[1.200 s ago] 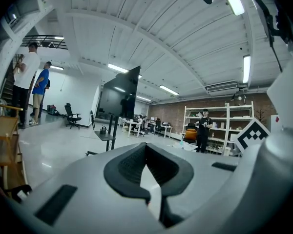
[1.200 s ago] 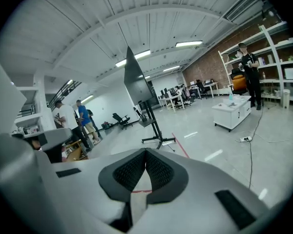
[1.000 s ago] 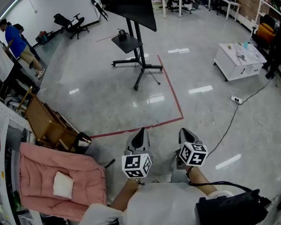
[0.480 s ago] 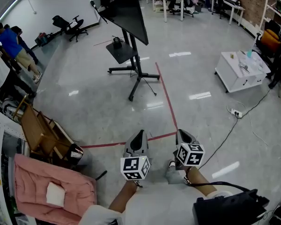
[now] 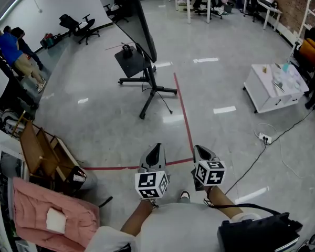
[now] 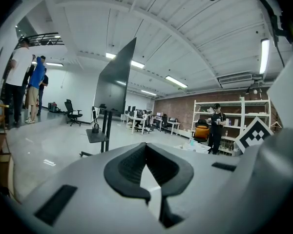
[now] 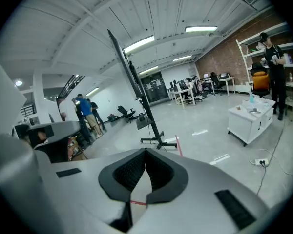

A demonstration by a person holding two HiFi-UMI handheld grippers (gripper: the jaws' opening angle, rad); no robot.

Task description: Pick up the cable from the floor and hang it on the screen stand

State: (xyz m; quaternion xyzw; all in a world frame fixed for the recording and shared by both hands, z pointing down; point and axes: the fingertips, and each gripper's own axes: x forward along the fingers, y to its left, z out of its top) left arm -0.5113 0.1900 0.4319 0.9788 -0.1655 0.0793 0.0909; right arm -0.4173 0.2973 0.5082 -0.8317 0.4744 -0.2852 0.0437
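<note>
In the head view the left gripper [image 5: 156, 148] and the right gripper [image 5: 198, 150] are held side by side near the person. The screen stand [image 5: 148, 76] is far ahead, and a thin cable [image 5: 250, 160] lies on the floor at the right, well apart from both grippers. In the left gripper view the fingers [image 6: 129, 165] meet tip to tip and hold nothing. In the right gripper view the fingers [image 7: 129, 172] are also closed together and empty, with the stand far ahead beside a red floor line [image 7: 178, 151].

Glossy grey floor [image 5: 94, 125], red tape line [image 5: 184, 109], screen stand [image 5: 148, 85], white cabinet [image 5: 275, 85], power strip [image 5: 264, 137], office chair [image 5: 80, 26].
</note>
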